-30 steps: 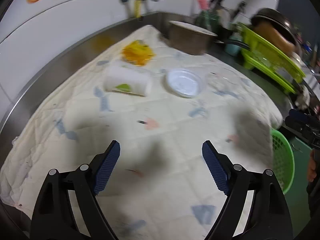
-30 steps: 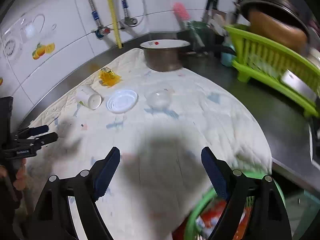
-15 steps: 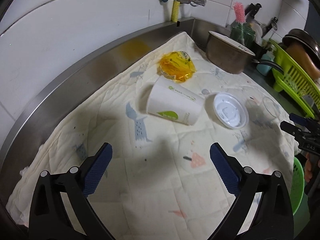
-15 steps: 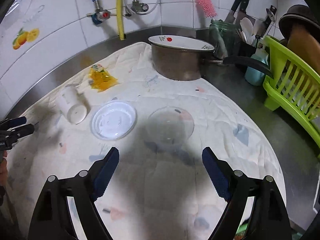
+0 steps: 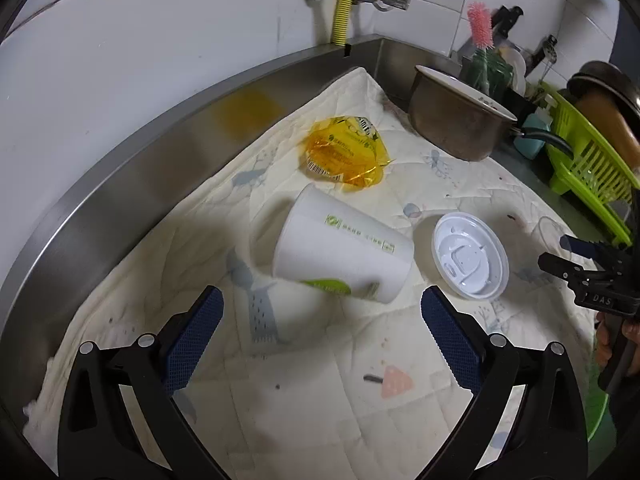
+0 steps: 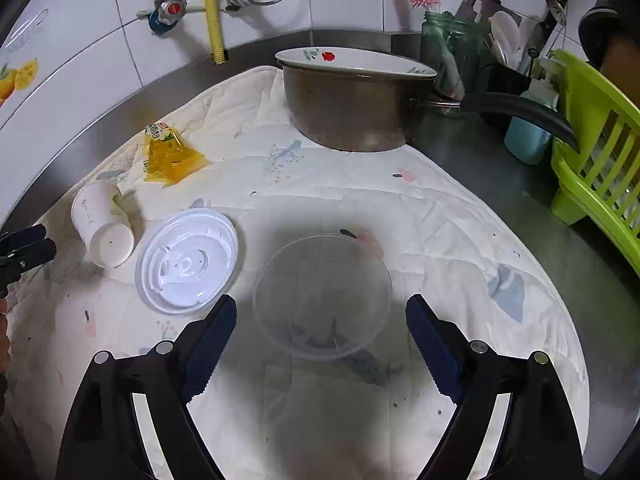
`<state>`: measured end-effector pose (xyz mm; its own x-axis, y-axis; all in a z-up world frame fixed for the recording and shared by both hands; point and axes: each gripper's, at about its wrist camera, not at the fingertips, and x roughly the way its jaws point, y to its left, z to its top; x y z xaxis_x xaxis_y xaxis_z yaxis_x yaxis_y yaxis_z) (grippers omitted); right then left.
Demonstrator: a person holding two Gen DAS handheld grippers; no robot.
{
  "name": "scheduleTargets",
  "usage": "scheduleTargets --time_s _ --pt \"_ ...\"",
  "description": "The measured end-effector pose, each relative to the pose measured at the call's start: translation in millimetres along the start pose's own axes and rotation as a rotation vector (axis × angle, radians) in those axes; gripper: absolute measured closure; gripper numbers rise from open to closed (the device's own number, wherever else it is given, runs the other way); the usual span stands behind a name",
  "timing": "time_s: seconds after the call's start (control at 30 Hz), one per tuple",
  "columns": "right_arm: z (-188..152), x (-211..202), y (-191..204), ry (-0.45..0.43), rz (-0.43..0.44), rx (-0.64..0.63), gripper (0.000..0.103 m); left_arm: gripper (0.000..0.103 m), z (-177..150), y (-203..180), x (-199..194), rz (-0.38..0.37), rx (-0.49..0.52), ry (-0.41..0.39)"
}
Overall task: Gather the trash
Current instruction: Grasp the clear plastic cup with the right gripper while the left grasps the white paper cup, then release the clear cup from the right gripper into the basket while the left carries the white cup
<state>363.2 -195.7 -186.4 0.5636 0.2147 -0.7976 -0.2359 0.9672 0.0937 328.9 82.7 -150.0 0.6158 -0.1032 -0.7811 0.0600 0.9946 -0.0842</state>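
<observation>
Nothing collected yet: my left claw point(image 5: 320, 316) gapes, empty, paper cup point(image 5: 344, 252) lying at twelve o'clock; my right claw point(image 6: 318, 328) released around the clear lid point(image 6: 322, 296), white lid point(image 6: 186, 260) at ten

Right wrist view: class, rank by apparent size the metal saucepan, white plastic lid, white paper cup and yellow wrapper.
1. Metal saucepan
2. White plastic lid
3. White paper cup and yellow wrapper: look alike, unranked.

Saucepan point(image 6: 352, 108), green dish rack point(image 6: 596, 152), quilted cloth point(image 6: 440, 216)
</observation>
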Motion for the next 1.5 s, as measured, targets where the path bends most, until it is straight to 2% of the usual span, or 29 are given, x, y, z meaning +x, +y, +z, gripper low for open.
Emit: scheduleTargets --time_s 0.07,0.17,0.3,0.37,0.47,0.57,0.7,0.83,1.0,1.13,1.23,1.4,1.5 --pt "2.0 3.9 -1.0 0.002 -0.001 -0.002 0.02 0.005 3.4 -2.8 5.9 -0.007 0.016 0.008" --pt "2.4 7.0 -2.8 0.004 0.001 0.005 0.026 0.005 4.4 -4.2 9.7 -0.011 0.016 0.01" --pt "0.2 12.5 -6.2 0.016 0.006 0.016 0.039 0.005 -2.0 -3.1 9.3 -0.001 -0.058 0.021" --pt "-0.8 13.0 -7.5 0.013 0.013 0.024 0.044 0.005 -3.3 -1.2 9.2 -0.018 -0.097 0.027" --pt "-0.9 12.8 -7.0 0.007 0.014 0.026 0.044 0.005 -0.5 3.3 9.0 -0.037 -0.191 0.039" --pt "-1.6 12.8 -7.3 0.005 0.02 0.031 0.044 0.005 3.3 13.5 12.7 -0.084 -0.359 0.071" --pt "-3.5 10.3 -8.4 -0.004 0.026 0.037 0.044 0.005 5.0 19.1 21.3 -0.082 -0.496 0.102" --pt "-5.8 7.3 -6.1 -0.016 0.025 0.025 0.044 0.005 8.6 20.0 29.5 -0.064 -0.586 0.117" --pt "-7.3 4.2 -1.6 -0.03 0.008 -0.009 0.044 0.005 12.8 21.7 48.3 -0.084 -0.718 0.171" --pt "-9.4 -0.9 -1.8 -0.038 0.008 -0.019 0.044 0.005 14.9 18.2 58.1 -0.042 -0.745 0.196" --pt "-11.8 -8.0 -1.7 -0.049 0.007 -0.025 0.044 0.008 12.2 21.0 65.5 -0.055 -0.79 0.213" --pt "-17.8 -21.5 -2.2 -0.065 0.011 -0.025 0.044 0.03 9.7 25.0 75.5 -0.08 -0.816 0.236" --pt "-25.4 -33.6 -2.3 -0.075 0.019 -0.017 0.044 0.035 9.3 24.1 74.0 -0.095 -0.817 0.223"
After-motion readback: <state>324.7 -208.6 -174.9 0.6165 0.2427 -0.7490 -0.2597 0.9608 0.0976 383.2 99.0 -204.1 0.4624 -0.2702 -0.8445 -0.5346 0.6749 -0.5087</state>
